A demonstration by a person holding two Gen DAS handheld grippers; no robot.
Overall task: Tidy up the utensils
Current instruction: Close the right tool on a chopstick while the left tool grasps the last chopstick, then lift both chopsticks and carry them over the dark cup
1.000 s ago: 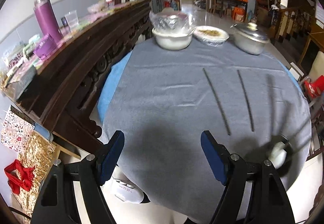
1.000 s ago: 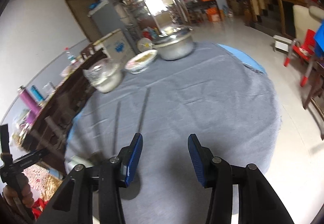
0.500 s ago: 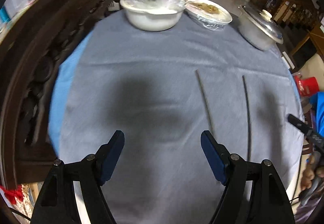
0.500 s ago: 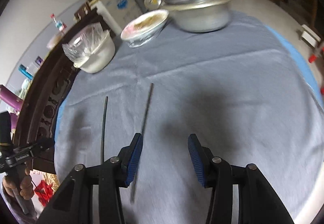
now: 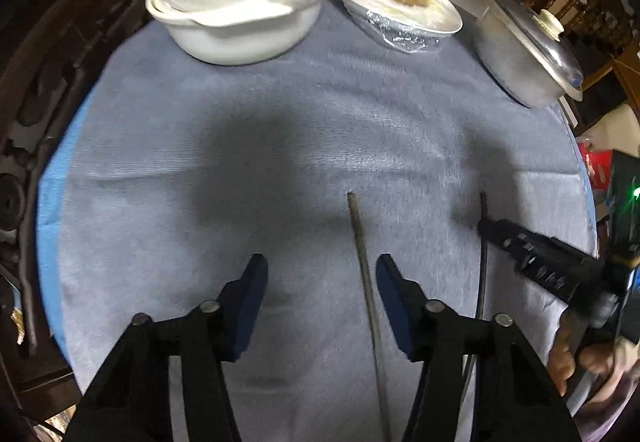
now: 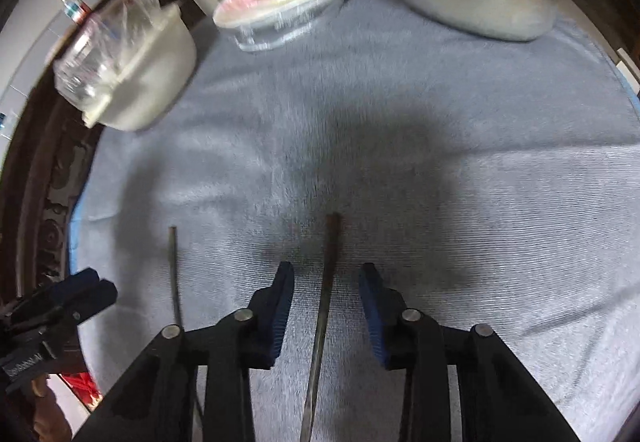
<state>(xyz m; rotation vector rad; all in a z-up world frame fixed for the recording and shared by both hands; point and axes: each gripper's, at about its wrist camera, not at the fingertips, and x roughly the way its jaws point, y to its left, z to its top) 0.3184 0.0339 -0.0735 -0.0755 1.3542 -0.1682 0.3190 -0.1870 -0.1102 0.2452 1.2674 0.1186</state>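
Two dark chopsticks lie roughly parallel on the grey tablecloth (image 5: 280, 146). In the left wrist view the left chopstick (image 5: 366, 274) runs between my open left gripper's (image 5: 320, 282) fingers, close to the right finger. The right chopstick (image 5: 483, 262) lies further right, under the tip of my right gripper (image 5: 492, 230). In the right wrist view the right chopstick (image 6: 326, 282) lies between the fingers of my open right gripper (image 6: 326, 294), not gripped. The left chopstick (image 6: 175, 274) lies to its left, beside my left gripper (image 6: 80, 290).
At the table's far side stand a white bowl covered with a plastic bag (image 5: 240, 14), a film-wrapped dish of food (image 5: 400, 6) and a lidded metal pot (image 5: 528, 54). A dark carved wooden sideboard (image 5: 40, 90) borders the table's left edge.
Both grippers have moved forward and down over the table toward the chopsticks. Each chopstick now lies between a gripper's fingers. The jaws have stayed open.
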